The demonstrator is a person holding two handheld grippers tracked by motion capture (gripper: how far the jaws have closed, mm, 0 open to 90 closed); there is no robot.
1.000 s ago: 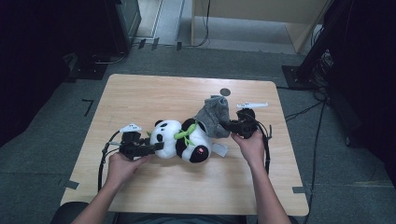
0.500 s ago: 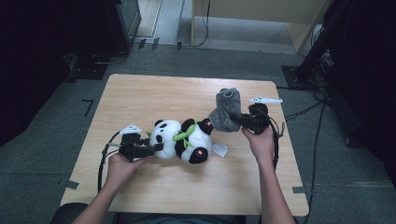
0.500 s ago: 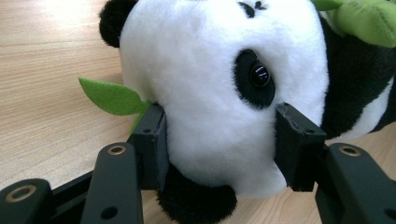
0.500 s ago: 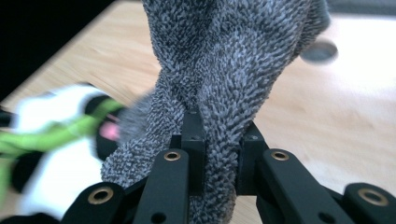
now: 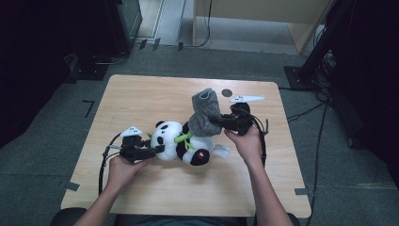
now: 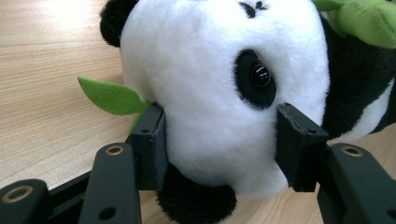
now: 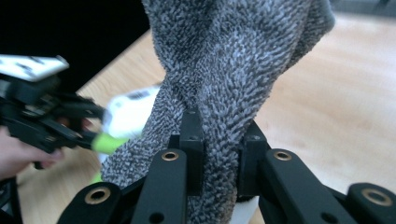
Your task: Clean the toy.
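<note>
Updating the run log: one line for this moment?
left claw: shut on panda plush head | right claw: shut on grey sock, lifted

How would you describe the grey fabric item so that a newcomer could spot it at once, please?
On the wooden table, look just right of the panda plush lying at its middle. The grey sock stands up from the right gripper, whose jaws pinch it; it is the one fuzzy, plain grey thing there.
</note>
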